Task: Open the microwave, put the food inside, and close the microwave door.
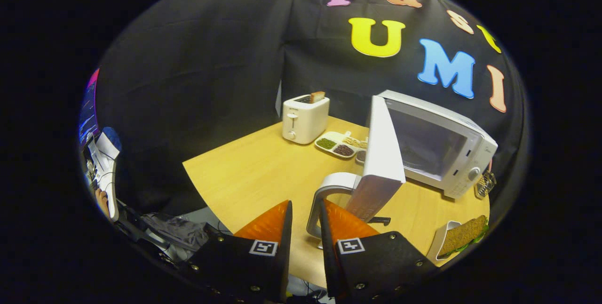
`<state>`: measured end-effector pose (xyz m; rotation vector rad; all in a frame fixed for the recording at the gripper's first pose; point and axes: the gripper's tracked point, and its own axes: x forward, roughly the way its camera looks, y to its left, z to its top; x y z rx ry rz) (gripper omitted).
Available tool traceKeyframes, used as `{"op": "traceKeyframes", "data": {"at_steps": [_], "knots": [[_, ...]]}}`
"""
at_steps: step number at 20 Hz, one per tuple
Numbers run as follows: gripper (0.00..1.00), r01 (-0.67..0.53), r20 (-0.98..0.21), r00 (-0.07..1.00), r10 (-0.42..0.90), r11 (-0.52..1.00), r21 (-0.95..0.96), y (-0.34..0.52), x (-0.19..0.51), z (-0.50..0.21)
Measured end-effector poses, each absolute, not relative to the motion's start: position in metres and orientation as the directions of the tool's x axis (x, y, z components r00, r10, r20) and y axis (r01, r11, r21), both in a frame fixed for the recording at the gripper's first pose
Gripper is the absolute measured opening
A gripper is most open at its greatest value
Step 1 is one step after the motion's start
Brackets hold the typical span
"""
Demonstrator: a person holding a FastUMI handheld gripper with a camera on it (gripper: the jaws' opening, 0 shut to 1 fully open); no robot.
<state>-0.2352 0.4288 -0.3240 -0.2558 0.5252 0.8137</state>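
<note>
The white microwave [442,146] stands on the wooden table [254,172] to the right, its door [383,163] swung wide open toward me and its cavity bare. The door's white curved handle [329,188] reaches down between my fingers. My gripper [305,205] is open around that handle: the bar lies against the right finger, with a strip of table showing between it and the left finger. The food, a sandwich in a white dish [463,237], sits at the table's near right edge, right of my fingers.
A white toaster [304,118] with a bread slice [317,96] in its slot stands at the far side. A divided tray of beans and nuts [336,144] lies between toaster and door. A small wire rack [485,184] sits right of the microwave. Clutter lies off the table's left edge.
</note>
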Motion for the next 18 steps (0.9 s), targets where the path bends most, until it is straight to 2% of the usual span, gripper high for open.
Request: {"op": "traceKeyframes", "data": {"at_steps": [2,4,8,10,11,13,14,18], "knots": [[0.27,-0.793,-0.516,0.526,0.676,0.609,-0.01,0.456,-0.241,-0.323],[0.27,-0.828,-0.505,0.494,0.708,0.561,-0.024,0.483,-0.246,-0.322],[0.32,-0.886,-0.498,0.372,0.784,0.46,0.063,0.513,-0.256,-0.321],[0.39,-0.908,-0.488,0.293,0.822,0.4,0.127,0.512,-0.272,-0.309],[0.48,-0.92,-0.475,0.259,0.841,0.365,0.145,0.508,-0.281,-0.298],[0.9,-0.93,-0.444,0.251,0.86,0.341,0.136,0.487,-0.28,-0.273],[0.97,-0.923,-0.435,0.271,0.859,0.36,0.136,0.47,-0.273,-0.263],[0.97,-0.813,-0.42,0.414,0.808,0.536,0.229,0.385,-0.22,-0.226]]}}
